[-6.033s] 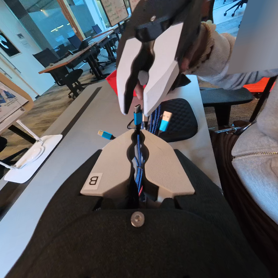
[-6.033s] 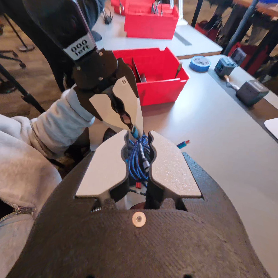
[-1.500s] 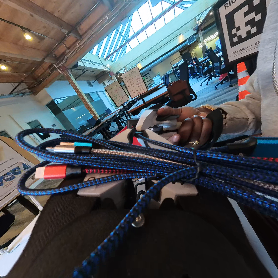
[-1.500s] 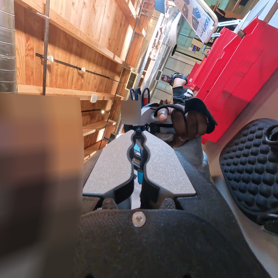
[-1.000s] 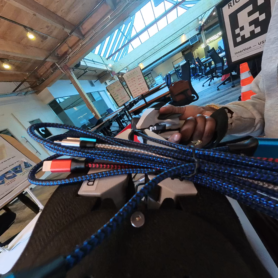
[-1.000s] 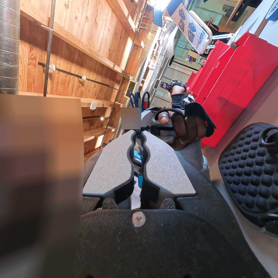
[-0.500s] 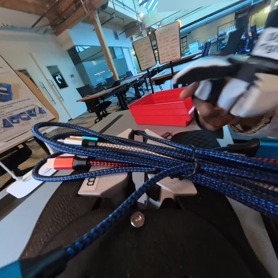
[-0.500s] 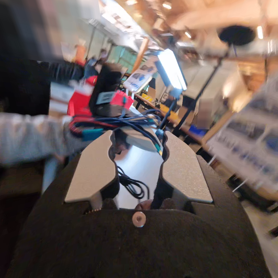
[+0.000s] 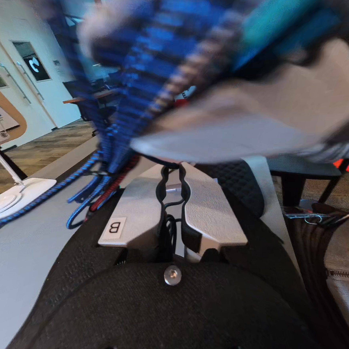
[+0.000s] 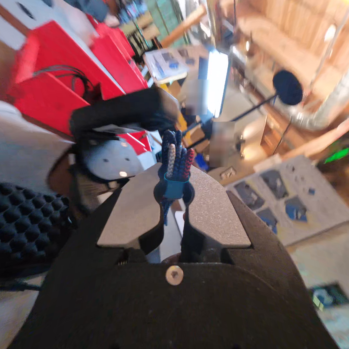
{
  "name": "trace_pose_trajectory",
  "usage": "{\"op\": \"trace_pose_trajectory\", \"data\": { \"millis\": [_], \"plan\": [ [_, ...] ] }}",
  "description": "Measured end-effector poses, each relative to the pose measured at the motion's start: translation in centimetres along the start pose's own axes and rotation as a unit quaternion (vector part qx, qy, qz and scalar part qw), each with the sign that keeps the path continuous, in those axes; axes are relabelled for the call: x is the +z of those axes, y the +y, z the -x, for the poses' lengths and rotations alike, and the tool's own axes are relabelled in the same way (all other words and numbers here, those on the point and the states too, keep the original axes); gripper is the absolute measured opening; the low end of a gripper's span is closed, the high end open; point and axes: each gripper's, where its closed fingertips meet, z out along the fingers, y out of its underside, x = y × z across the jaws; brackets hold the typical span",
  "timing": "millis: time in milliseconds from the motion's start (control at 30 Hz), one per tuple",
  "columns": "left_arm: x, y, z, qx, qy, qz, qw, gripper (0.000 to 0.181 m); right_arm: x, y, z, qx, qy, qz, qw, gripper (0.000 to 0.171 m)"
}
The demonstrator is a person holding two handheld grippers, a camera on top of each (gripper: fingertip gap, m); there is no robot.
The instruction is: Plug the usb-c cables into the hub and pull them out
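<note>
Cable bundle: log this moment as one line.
right gripper: shut on cable bundle at its teal sleeve | left gripper: nearly closed, holds nothing | hub: not identifiable

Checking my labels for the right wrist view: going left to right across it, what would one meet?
Black dimpled pad → red bins → bundle of braided cables held in a teal band by the right claw → pale boards with blue pictures.
</note>
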Motion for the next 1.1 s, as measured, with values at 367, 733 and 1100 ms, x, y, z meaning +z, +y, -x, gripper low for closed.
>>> {"op": "trace_pose_trajectory", "data": {
  "millis": [367,733,1100],
  "plan": [
    [-1.4,-2.4,-1.3,0.0,0.056,-0.098,0.994,0.011,3.5,8.1,0.2,0.407,-0.298,0.207,0.839,0.024],
    [-2.5,-2.1,2.0,-0.043,-0.009,-0.129,0.991,0.011,3.0,9.8,-4.5,0.53,-0.228,0.132,0.806,0.074],
    [-5.9,-3.9,5.6,-0.05,-0.093,-0.204,0.973,0.012,-12.5,17.8,2.1,0.782,-0.309,0.209,0.5,0.061]
  ]
}}
